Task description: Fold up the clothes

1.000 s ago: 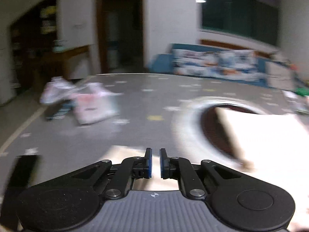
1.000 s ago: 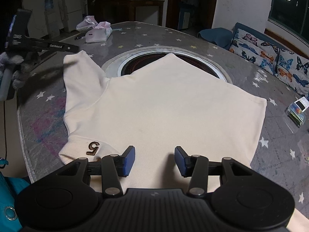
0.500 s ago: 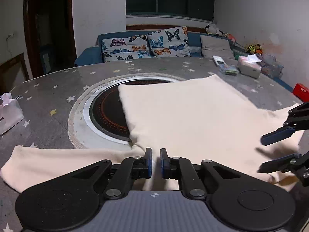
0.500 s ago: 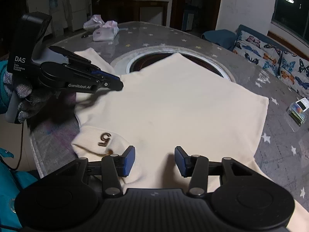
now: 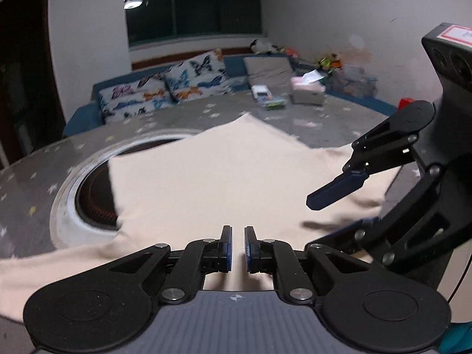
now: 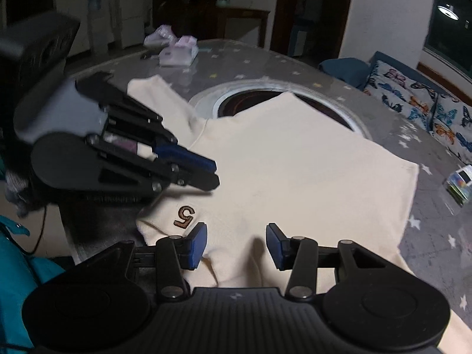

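Right wrist view shows your cream sweatshirt [image 6: 295, 171] spread flat on the starred table [image 6: 427, 230], right gripper [image 6: 236, 243] parted and empty over its near edge, left gripper [image 6: 214, 174] nearly closed, empty, likely poised to pinch.

Setting: a domestic living and dining room, at night. The evidence is a round table covered in a grey star-printed cloth [image 5: 333, 115], with a dark circular hotpot-style recess ringed in white [image 6: 283, 100] at its centre. At 12 o'clock in the left wrist view, a blue sofa [image 5: 85, 112] carries butterfly-print cushions [image 5: 165, 88] under a dark window [image 5: 191, 6]. A pink tissue box [image 5: 308, 88] sits at 1 o'clock. The right wrist view shows a wooden side table [image 6: 236, 20] at 12 o'clock.
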`<state>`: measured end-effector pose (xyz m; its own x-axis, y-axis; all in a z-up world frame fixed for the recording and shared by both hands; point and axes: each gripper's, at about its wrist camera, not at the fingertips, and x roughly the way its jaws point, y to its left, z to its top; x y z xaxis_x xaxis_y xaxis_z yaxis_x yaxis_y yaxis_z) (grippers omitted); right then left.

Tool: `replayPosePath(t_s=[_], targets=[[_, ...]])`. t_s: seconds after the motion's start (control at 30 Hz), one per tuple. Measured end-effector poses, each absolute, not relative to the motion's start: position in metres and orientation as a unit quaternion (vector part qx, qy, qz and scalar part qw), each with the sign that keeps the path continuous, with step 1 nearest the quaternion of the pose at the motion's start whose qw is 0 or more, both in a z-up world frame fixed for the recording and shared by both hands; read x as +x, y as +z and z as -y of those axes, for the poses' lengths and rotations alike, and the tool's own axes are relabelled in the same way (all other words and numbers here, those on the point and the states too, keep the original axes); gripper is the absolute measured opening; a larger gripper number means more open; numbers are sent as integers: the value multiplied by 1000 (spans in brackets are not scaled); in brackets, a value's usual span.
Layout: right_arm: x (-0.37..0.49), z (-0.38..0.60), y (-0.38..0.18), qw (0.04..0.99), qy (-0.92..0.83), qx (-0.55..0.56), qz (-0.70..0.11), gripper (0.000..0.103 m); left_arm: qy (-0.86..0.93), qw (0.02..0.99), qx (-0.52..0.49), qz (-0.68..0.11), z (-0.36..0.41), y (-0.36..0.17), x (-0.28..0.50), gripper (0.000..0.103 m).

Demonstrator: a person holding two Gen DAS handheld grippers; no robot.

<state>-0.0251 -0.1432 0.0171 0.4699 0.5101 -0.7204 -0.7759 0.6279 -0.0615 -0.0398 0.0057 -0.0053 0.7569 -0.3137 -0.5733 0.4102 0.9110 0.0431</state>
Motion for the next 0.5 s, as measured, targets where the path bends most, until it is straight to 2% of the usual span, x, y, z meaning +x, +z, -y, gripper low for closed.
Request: replayPosePath(t_s=[0.3,0.5], targets=[[-26,224,24,887,273,-102,-358,44,-240,918,136,-285,26,-22,-53,11],[-33,260,14,896,228,-77,-373,39,-244,918,142,-280,31,-12,-51,11]])
